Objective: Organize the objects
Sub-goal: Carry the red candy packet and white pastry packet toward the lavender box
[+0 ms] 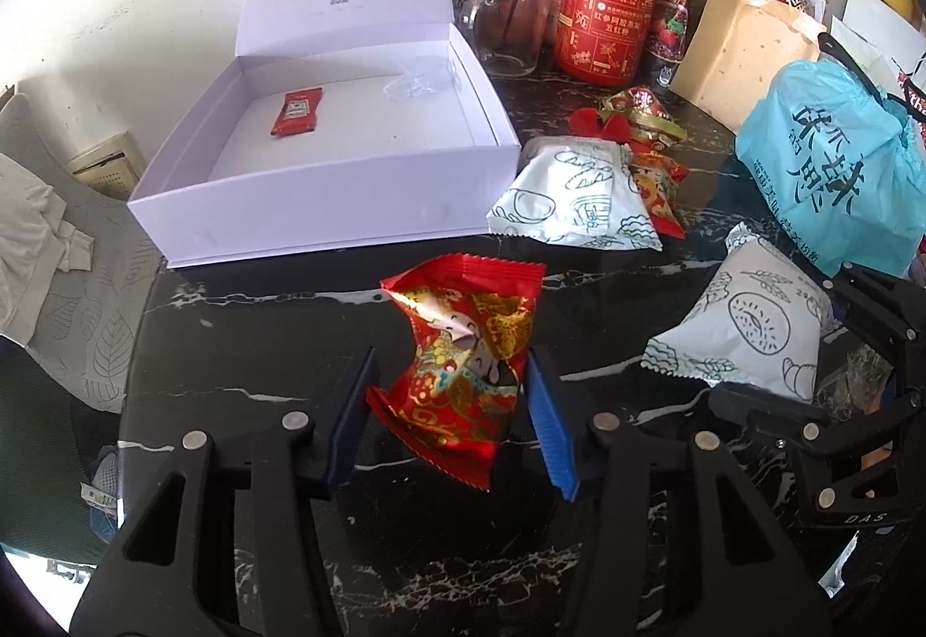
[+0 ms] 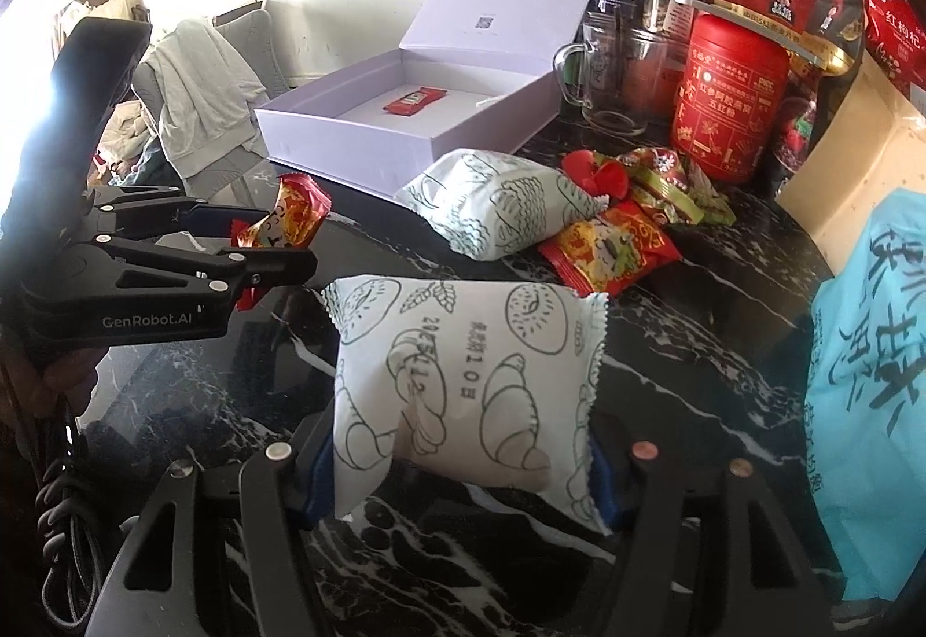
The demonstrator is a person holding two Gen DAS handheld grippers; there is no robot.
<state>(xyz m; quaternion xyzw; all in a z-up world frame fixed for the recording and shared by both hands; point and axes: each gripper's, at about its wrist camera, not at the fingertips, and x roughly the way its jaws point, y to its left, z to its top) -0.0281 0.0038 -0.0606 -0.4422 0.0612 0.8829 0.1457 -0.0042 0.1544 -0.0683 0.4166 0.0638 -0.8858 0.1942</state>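
Observation:
My left gripper [image 1: 451, 394] is shut on a red and gold snack packet [image 1: 463, 365] and holds it above the black marble table; it also shows in the right wrist view [image 2: 278, 238]. My right gripper [image 2: 463, 469] is shut on a white bread-print packet [image 2: 463, 382], which also shows in the left wrist view [image 1: 746, 330]. An open white box [image 1: 324, 197] stands behind, with a small red sachet [image 1: 298, 113] inside. Another white bread-print packet [image 1: 573, 191] and another red packet [image 2: 607, 249] lie on the table.
A red canister [image 1: 607, 18], a glass mug [image 1: 509, 24], jars and dark snack bags stand at the back. A blue plastic bag [image 1: 833, 162] and a beige paper bag [image 1: 741, 52] sit at the right. A chair with cloth [image 2: 197, 99] is left of the table.

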